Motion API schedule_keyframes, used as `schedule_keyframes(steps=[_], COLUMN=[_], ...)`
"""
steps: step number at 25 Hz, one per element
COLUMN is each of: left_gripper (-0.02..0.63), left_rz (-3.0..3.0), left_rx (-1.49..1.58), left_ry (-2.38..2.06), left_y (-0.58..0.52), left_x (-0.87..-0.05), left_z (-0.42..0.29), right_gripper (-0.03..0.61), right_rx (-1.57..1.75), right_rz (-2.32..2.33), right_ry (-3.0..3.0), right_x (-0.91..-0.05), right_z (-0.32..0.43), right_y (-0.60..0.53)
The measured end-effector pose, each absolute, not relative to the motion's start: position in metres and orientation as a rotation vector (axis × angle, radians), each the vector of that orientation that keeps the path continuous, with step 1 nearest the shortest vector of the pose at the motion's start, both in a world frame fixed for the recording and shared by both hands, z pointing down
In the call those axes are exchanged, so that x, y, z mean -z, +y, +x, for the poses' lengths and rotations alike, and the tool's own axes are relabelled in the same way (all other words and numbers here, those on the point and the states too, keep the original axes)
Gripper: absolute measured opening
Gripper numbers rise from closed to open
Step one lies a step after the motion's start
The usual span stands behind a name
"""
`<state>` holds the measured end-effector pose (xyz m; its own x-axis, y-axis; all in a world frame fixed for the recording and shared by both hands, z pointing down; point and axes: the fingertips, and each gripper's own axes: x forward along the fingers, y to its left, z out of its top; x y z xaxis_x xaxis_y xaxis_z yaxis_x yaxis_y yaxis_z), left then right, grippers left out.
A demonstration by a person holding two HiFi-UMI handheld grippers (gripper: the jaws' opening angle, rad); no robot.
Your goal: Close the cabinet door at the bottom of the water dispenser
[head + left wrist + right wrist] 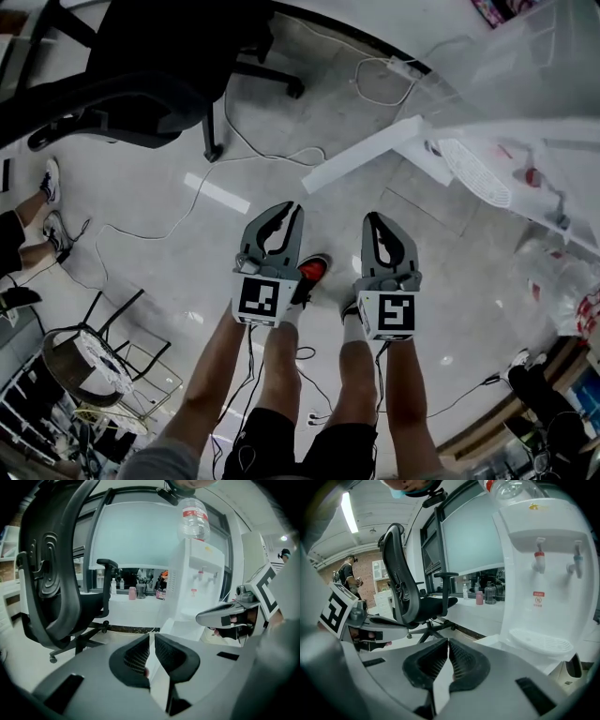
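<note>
**Both grippers shut and empty, cabinet door standing open**

In the head view the left gripper [294, 212] sits at centre frame, held out over the person's legs [277, 375]. Its forearm runs up from the lower edge. The marker cube faces the camera and the jaws point toward the top of the frame. Its own view shows the jaws pressed together at the tips, with nothing between them.

The right gripper [373, 219] is just to its right, apart from it, in the same pose. Its jaws are likewise pressed together and empty.

The door [361, 153] is the white slab in the upper middle of the head view, beyond the gripper tips. It is swung out toward the left from the dispenser [525, 131] at upper right. Neither gripper touches it.

Only the head view shows the floor [169, 216] and the cables [234, 141] trailing across it. The left gripper view has a chair [51, 573] at left and the dispenser upright right of centre, with a bottle [193, 520] on top. The right gripper shows at that view's right edge. In the right gripper view the chair is left of centre. The dispenser's front fills the right side, showing its taps [539, 558] and drip tray [541, 641]. The left gripper shows at the left edge.
</note>
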<state>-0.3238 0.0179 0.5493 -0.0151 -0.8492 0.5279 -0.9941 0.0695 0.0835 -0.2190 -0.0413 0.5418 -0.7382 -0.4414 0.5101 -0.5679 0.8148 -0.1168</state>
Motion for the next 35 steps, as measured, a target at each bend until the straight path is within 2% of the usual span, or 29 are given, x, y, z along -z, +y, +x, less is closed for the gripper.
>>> schedule_keyframes(steps=[22,26,31,35], left_gripper=[0.055,0.156,0.246,0.261], left_rz=[1.867,1.891,1.893,1.890], left_rx=[-0.497,-0.547,-0.579,-0.572], left_ry=[-1.837,-1.798,-1.751,-1.773], left_y=[0.015,0.009,0.000,-0.006], left_x=[-0.646,-0.654,-0.669,-0.672], left_z=[-0.326,-0.322,-0.317,-0.320], right_gripper=[0.025,0.025,0.025,0.025], right_rx=[-0.384,-0.391,-0.411,-0.397], right_rz=[0.753,0.761,0.781,0.779], right_ry=[-2.482,-2.480,-2.457,-2.455], right_x=[-0.634,-0.636,-0.640,-0.643], right_z=[-0.217,-0.214,-0.205,-0.202], right_y=[-0.039,-0.041,-0.045,-0.048])
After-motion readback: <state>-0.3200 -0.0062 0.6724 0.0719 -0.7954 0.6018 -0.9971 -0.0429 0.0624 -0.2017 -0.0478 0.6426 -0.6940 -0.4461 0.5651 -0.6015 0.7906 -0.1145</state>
